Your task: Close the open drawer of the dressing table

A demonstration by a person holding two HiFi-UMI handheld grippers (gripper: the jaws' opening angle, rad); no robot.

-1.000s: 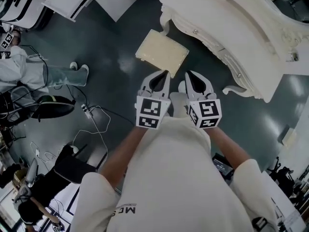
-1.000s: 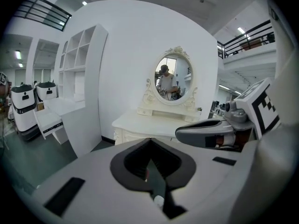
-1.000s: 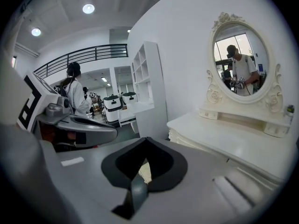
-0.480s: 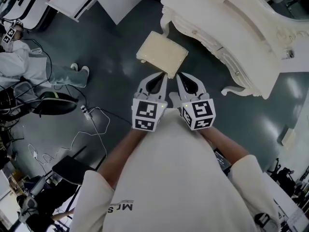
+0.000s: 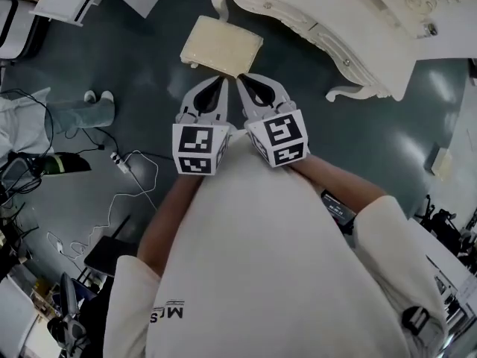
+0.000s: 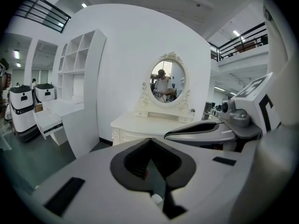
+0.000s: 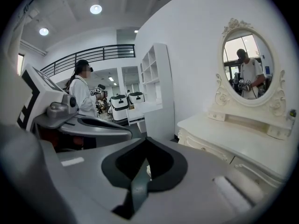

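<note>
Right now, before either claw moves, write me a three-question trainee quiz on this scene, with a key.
1. True or false: the left claw grips the cream stool.
2. The mirror on the dressing table is: A oval, B square, C triangular.
3. Fill in: the jaws of the right claw are ___.
Key: 1 false; 2 A; 3 shut.

1. You wear a loose white T-shirt (image 5: 253, 252) with short sleeves, and small dark letters are printed on one side of it.
2. Your left gripper (image 5: 220, 80) and right gripper (image 5: 243, 79) have smooth pale grey shells, each with a dark drop-shaped opening behind the jaws.
3. Each gripper carries a white cube with black square markers: the left cube (image 5: 197, 149) and the right cube (image 5: 279, 139).
</note>
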